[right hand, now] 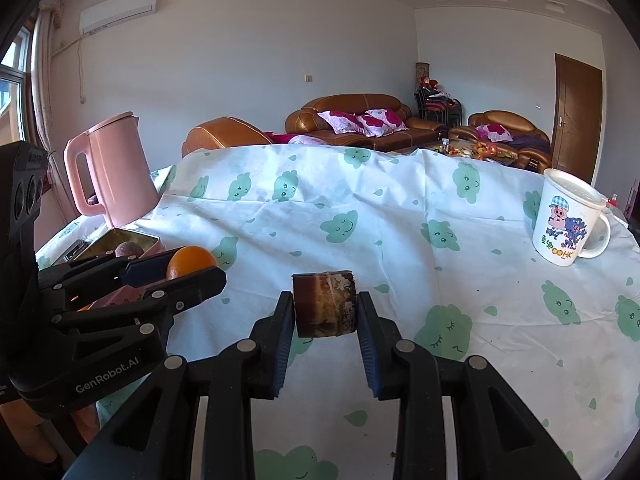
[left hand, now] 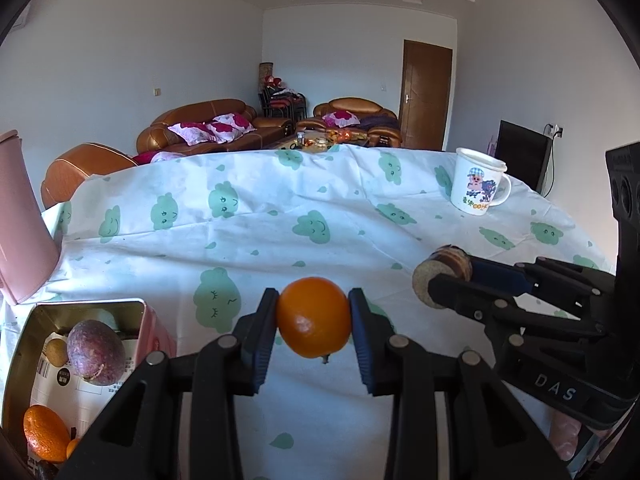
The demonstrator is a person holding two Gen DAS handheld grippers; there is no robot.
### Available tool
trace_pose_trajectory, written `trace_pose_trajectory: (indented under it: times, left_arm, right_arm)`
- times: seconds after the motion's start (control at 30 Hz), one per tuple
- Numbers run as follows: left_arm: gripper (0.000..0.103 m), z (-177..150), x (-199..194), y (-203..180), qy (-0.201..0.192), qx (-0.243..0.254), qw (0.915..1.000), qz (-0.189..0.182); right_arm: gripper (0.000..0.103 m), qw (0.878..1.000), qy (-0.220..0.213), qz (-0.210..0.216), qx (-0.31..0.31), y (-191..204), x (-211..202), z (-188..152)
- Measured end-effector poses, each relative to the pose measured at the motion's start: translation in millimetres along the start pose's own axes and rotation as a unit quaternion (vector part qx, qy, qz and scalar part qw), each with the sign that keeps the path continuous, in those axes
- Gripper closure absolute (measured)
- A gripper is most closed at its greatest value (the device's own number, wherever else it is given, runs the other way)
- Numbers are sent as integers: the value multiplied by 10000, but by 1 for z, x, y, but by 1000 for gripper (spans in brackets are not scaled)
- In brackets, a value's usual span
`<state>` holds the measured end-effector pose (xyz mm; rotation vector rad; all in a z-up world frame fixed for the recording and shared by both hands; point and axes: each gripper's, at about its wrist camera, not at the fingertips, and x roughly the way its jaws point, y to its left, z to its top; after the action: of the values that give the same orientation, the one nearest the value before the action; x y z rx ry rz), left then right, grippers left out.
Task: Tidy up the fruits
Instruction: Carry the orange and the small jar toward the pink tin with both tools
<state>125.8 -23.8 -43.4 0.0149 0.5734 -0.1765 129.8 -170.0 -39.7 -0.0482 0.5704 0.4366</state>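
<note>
- Orange-skinned and round, the mandarin is sitting at lower centre of the left wrist view, and the left gripper is clamping it between both blue pads, lifted clear of the tablecloth.
- At the centre of the right wrist view, the right gripper is pinching a short brown cylinder of sugarcane; I am judging it to be sugarcane from the fibrous cut end, and that is not certain.
- At lower left of the left wrist view, the open tin is already holding a purple passion fruit, a small yellowish fruit and another orange.
- Judging by this, the transport step is in hand: 2 pieces are being carried toward the tin.
- The next move is calling for swinging the mandarin left over the tin's rim, lowering it into the free space beside the passion fruit, then releasing it.
- The 2 grippers are working close together, so they will likely need to take turns over the tin.
- The pink kettle and the cartoon mug are standing well apart from both loads.
</note>
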Motion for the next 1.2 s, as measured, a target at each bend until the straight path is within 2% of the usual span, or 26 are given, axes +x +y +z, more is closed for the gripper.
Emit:
trace_pose_trajectory:
  times: [1.2]
  left_arm:
    - [66, -6, -38, -8, -1036, 158, 9940, 302]
  right_arm:
    - [70, 9937, -1091, -110, -218, 7, -38, -7]
